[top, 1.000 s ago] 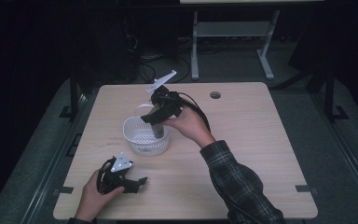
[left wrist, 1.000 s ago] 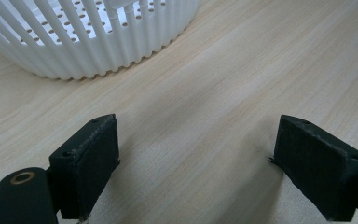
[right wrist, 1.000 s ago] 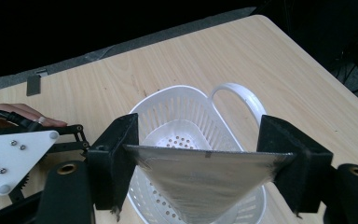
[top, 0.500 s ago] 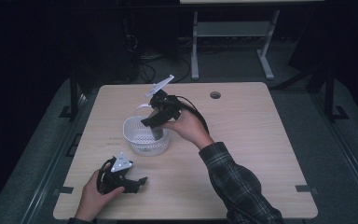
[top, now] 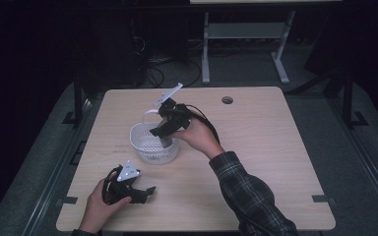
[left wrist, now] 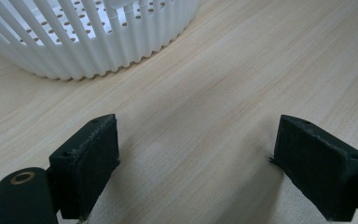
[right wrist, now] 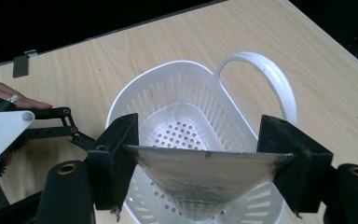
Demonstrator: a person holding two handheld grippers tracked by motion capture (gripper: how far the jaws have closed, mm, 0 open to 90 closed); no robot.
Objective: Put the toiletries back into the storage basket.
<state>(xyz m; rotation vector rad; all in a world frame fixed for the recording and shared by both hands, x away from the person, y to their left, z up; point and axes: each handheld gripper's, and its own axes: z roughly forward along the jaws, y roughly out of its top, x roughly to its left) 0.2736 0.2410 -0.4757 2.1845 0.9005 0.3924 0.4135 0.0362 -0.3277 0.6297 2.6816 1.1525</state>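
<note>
right gripper [right wrist: 200, 161]: jaws clenched on a flattened silver pouch [right wrist: 200, 179], pouch tip hanging down inside the white basket [right wrist: 186, 93]
left gripper [left wrist: 196, 163]: jaws spread, nothing between them, low over bare wood just beside the basket wall
basket: upright on the counter [top: 275, 147], near its middle, handle loop [right wrist: 265, 74] up
left hand [top: 98, 209]: at the near counter edge

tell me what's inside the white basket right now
The right claw holds a shiny metal cone with its tip dipping into the white basket. The perforated floor visible behind the cone is bare. The part of the floor under the cone is hidden.
</note>
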